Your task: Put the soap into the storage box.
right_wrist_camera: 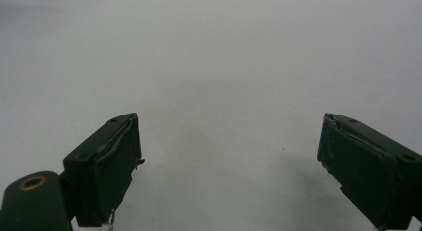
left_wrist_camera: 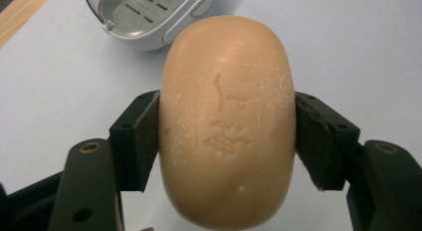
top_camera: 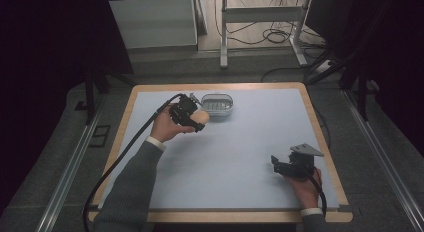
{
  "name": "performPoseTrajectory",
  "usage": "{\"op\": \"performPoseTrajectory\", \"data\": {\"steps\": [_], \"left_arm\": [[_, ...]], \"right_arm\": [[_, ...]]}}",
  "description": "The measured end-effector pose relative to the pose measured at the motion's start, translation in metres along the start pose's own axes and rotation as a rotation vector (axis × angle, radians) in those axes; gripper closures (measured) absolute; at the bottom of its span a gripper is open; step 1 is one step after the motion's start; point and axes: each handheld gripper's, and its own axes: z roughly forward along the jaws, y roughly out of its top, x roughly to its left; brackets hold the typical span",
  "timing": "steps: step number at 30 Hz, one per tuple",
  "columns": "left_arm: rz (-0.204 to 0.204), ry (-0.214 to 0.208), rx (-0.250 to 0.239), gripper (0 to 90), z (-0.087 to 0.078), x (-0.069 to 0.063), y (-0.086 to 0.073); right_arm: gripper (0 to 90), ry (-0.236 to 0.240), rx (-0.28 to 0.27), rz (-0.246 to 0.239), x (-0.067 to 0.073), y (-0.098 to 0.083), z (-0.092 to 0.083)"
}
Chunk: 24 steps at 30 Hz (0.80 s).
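High view, left gripper: clamped across the waist of a tan soap bar, leaving both rounded ends free.
Dish: a grey slotted soap dish sat just ahead of the held bar, probably its destination.
Right gripper: jaws apart, holding nothing, parked low.
Surface: pale blue mat, wooden edge.
Room: dark, cables on the floor.

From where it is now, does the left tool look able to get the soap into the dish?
Probably yes. The left tool is clamped on the soap, and the soap dish sits open just beyond it, with no lid or other thing between them. The right tool is far off across the table.
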Motion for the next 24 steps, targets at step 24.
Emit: {"op": "performPoseTrajectory", "data": {"steps": [24], "left_arm": [[0.006,-0.019,-0.009,32.9,0.012,0.001,0.024]], "right_arm": [[10.3,0.000,-0.001,-0.001,0.000,0.000,0.000]]}}
